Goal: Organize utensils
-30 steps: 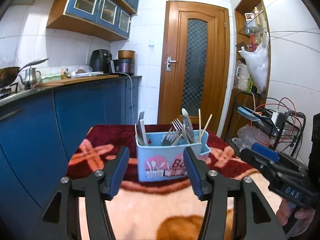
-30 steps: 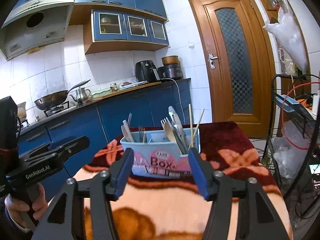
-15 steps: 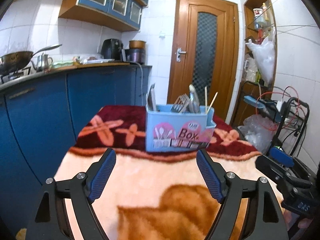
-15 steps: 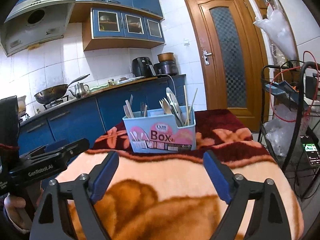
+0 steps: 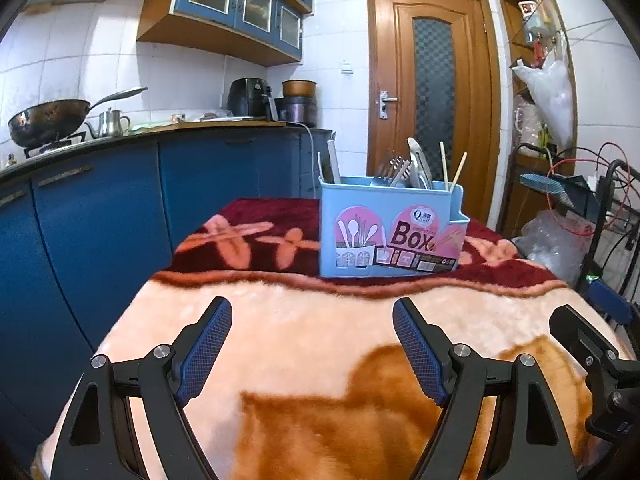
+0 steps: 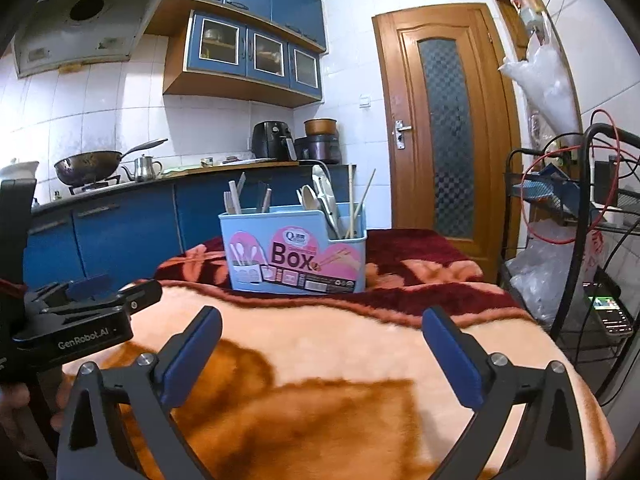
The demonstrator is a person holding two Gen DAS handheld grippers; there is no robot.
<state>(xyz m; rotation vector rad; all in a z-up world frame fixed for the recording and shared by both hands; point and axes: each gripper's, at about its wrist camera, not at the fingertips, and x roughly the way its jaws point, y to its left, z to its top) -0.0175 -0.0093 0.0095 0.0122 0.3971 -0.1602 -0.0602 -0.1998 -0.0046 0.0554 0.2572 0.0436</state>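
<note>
Left gripper (image 5: pixel 312 332): jaws standing wide apart, grasping nothing, only the blanket (image 5: pixel 320 340) showing between the blue pads (image 5: pixel 206 346). Right gripper (image 6: pixel 320 344): jaws opening at this moment, nothing between them, blanket alone in the gap.

Utensil box (image 5: pixel 390 226), light blue with pink labels, is sitting upright on the blanket-covered tabletop, well ahead of both sets of jaws and apart from them. From the left jaws it is lying ahead and slightly toward the right pad; from the right jaws, ahead and slightly toward the left pad.

Forks (image 5: pixel 394 168), spoons (image 6: pixel 310 198) and chopsticks (image 5: pixel 450 168) are standing in its compartments, handles and heads sticking up above the rim.

The left gripper's body is showing at the left edge of the right wrist view.
</note>
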